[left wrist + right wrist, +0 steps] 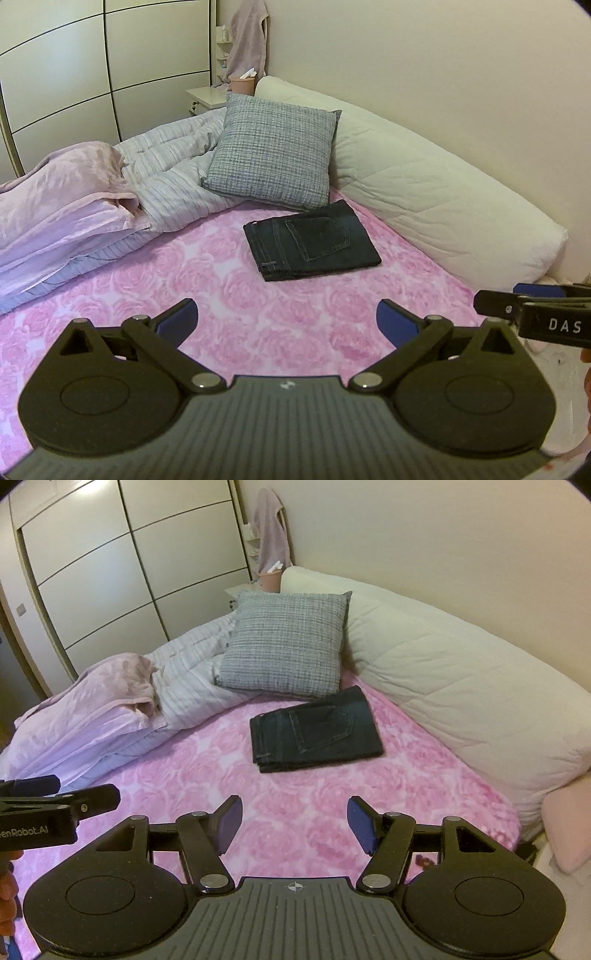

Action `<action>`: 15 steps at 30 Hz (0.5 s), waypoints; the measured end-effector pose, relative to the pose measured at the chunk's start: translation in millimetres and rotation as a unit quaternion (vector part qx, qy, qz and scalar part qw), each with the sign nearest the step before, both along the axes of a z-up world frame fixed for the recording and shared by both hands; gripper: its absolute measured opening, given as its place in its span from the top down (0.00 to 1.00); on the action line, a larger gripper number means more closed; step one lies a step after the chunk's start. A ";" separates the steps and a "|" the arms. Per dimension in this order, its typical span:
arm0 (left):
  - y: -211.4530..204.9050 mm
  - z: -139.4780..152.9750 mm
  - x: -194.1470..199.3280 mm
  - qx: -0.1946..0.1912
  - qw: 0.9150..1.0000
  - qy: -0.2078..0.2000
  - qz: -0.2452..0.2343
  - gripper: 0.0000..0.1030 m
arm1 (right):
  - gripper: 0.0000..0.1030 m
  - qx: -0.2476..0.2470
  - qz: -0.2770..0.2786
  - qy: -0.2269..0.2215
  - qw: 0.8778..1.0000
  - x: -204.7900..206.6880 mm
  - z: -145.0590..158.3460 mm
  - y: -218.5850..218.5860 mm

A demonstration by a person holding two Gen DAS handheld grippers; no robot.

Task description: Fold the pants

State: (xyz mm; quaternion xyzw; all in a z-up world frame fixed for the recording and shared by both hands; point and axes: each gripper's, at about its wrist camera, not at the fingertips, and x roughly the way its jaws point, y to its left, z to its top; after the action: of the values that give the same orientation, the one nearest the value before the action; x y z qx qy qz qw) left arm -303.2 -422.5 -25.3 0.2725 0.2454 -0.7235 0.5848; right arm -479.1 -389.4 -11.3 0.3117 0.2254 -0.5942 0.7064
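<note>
Right tongs (491, 301) read "DAS" (left (110, 799): "enRobot.AI")

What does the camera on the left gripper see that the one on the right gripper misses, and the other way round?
Only the left wrist view shows the right gripper at its edge, marked DAS. Only the right wrist view shows the left gripper from the side and a pink cushion at the bed's edge. Both show the folded dark pants lying untouched on the pink rose sheet before a grey pillow, and open jaws holding nothing.
</note>
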 end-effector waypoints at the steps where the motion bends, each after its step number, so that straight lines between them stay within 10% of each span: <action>1: 3.7 0.4 -0.1 0.000 1.000 -0.001 -0.001 0.02 | 0.42 0.000 -0.001 0.001 1.000 0.7 0.8 4.7; 15: 35.5 8.7 -2.8 0.005 1.000 0.010 0.012 0.02 | 0.42 0.003 0.019 0.000 1.000 -6.2 11.5 39.3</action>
State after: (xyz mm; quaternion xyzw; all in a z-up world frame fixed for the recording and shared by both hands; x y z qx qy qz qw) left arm -306.0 -387.0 -16.5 0.2651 0.2587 -0.7177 0.5897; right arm -485.3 -350.0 0.1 0.3093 0.2331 -0.5797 0.7169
